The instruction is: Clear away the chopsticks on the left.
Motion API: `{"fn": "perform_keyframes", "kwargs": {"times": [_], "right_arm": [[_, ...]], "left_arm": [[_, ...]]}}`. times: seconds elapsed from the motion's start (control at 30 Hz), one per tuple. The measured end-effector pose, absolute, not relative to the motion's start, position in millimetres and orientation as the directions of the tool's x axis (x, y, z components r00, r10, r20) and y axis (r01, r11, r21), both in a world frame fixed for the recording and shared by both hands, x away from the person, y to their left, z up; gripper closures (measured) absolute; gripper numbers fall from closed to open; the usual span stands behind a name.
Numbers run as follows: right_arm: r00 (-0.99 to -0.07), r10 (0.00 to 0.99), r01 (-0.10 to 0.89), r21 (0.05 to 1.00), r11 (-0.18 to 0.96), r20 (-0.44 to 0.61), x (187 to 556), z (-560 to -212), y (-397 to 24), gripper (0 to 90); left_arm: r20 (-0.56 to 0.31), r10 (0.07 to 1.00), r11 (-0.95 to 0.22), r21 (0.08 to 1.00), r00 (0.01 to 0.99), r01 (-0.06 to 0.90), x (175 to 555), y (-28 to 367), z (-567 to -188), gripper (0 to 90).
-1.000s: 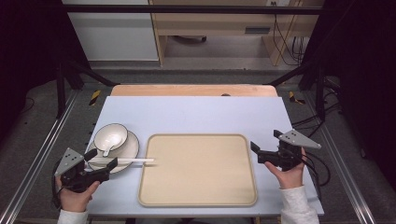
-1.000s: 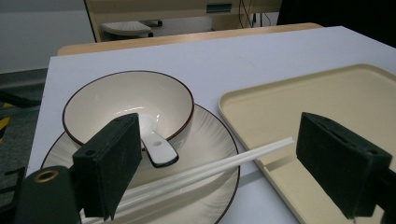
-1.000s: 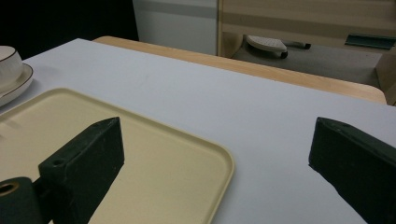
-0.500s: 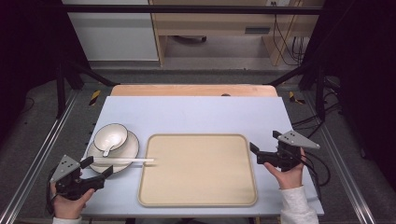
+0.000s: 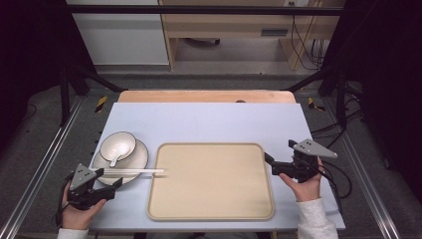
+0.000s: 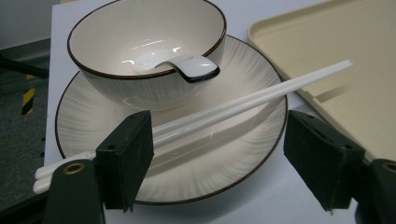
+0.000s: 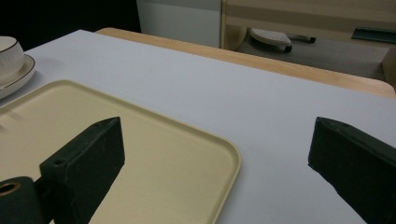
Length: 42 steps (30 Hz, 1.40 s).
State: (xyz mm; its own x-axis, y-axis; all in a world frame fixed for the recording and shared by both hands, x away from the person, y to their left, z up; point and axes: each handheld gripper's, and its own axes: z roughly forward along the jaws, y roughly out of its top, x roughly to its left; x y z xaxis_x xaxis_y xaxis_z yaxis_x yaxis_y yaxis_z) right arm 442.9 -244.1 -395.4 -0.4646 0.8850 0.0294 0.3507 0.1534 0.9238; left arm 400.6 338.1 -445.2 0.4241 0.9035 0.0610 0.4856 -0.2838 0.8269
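Observation:
A cream bowl holding a white spoon stands on a ribbed plate at the table's left. White chopsticks lie across the plate, their tips over the edge of the beige tray. My left gripper sits low at the plate's near rim. Its jaws have just been closing but stay wide, with the plate's rim and the chopsticks between them, and the pads press on nothing. My right gripper stands open by the tray's right edge.
The table top is pale blue with a wooden strip along its far edge. Black frame posts and cables stand beyond both sides. The tray holds nothing.
My left gripper has sunk toward the table at the plate's near rim and its jaws have narrowed a little. The right gripper has kept still.

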Motion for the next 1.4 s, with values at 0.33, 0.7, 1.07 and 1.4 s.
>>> {"fn": "perform_keyframes", "kwargs": {"times": [0.33,0.7,1.07,1.4], "right_arm": [[-0.47,0.882,0.363,0.917,0.166,0.027,445,-398,-241,4.1],[-0.475,0.88,0.366,0.914,0.173,0.024,446,-399,-240,4.2],[-0.476,0.879,0.367,0.914,0.175,0.022,446,-399,-240,4.2],[-0.479,0.878,0.368,0.912,0.182,0.018,446,-400,-240,4.2]], "left_arm": [[0.108,0.901,-0.326,0.807,0.42,0.492,417,339,-456,32.7],[0.161,0.89,-0.379,0.782,0.427,0.495,422,335,-460,39.6],[0.18,0.87,-0.423,0.751,0.46,0.507,419,329,-458,52.3],[0.176,0.852,-0.449,0.733,0.494,0.512,418,323,-454,63.8]]}}
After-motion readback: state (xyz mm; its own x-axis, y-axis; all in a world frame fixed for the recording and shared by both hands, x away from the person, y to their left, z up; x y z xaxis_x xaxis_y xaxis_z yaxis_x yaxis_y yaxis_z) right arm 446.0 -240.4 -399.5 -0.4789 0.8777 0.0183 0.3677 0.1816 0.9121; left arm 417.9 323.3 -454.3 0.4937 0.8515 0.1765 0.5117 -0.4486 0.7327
